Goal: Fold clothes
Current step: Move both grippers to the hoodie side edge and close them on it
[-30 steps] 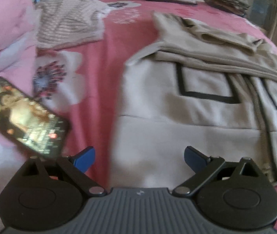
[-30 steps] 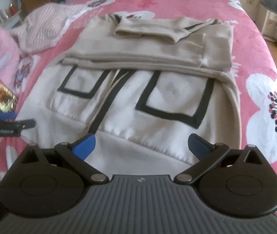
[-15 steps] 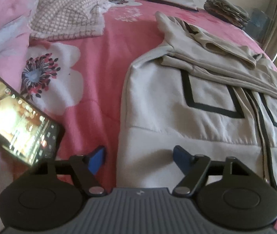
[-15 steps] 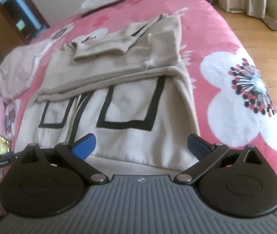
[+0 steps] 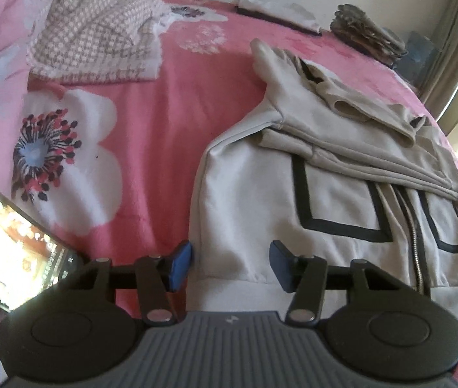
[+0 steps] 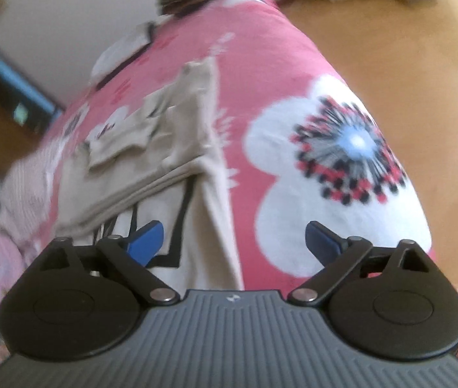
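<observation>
The jacket [image 5: 255, 200] could bunch unevenly, because the left gripper [image 5: 230, 266] is closing half-wide around its hem corner while the right gripper [image 6: 234, 242], wide and just starting to close, straddles only its far edge.

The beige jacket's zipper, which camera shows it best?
The left wrist view: the beige jacket lies sharp there, its zipper running between the black-outlined pockets. The right wrist view is motion-blurred and the zipper is not distinguishable.

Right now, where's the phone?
In the left wrist view the phone lies lit at the lower left edge on the pink bedspread, left of the left gripper and beige jacket.
</observation>
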The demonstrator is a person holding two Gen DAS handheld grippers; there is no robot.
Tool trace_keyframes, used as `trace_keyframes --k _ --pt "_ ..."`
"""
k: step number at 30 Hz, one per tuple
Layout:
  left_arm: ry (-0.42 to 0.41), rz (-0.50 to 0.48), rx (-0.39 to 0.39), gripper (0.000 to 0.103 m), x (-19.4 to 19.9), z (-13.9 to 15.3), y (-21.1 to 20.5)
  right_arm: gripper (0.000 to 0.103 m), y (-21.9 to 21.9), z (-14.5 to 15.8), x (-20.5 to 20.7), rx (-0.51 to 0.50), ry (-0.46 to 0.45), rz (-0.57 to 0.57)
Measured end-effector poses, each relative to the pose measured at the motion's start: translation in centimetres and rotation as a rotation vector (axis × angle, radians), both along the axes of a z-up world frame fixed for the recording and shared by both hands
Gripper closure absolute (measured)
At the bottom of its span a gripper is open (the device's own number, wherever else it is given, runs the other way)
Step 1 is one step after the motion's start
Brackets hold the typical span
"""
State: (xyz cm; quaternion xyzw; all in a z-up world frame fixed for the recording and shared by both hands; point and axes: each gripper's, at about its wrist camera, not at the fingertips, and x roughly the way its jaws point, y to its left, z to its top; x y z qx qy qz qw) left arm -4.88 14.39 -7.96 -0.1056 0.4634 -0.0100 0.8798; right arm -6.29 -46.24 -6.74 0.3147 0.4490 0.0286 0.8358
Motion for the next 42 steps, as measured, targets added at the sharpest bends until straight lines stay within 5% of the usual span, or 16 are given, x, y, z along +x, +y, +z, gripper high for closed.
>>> trace_keyframes --k 2,7,19,34,37,42 --pt "0.02 0.007 -0.018 0.049 0.5 -0.4 0.3 0.025 -0.7 -1.2 0.1 0.087 0.026 -0.011" --pt "0.042 0.031 -0.065 0.049 1.5 -0.8 1.4 0.029 -0.3 -3.3 0.7 0.237 0.055 0.043" --pt "0.093 0.087 -0.225 0.048 2.6 -1.8 3.8 0.031 2.3 -6.8 1.7 0.337 0.138 0.096" --pt "0.256 0.038 -0.368 0.052 -2.5 -2.5 3.8 0.031 3.5 -8.5 -2.6 0.505 0.21 0.175" --pt "0.271 0.024 -0.357 0.064 -3.2 -2.5 3.6 0.037 4.2 -8.6 -3.2 0.51 0.222 0.194" --pt "0.285 -0.001 -0.327 0.078 -3.8 -2.6 3.2 0.062 4.8 -9.1 -4.7 0.508 0.246 0.211"
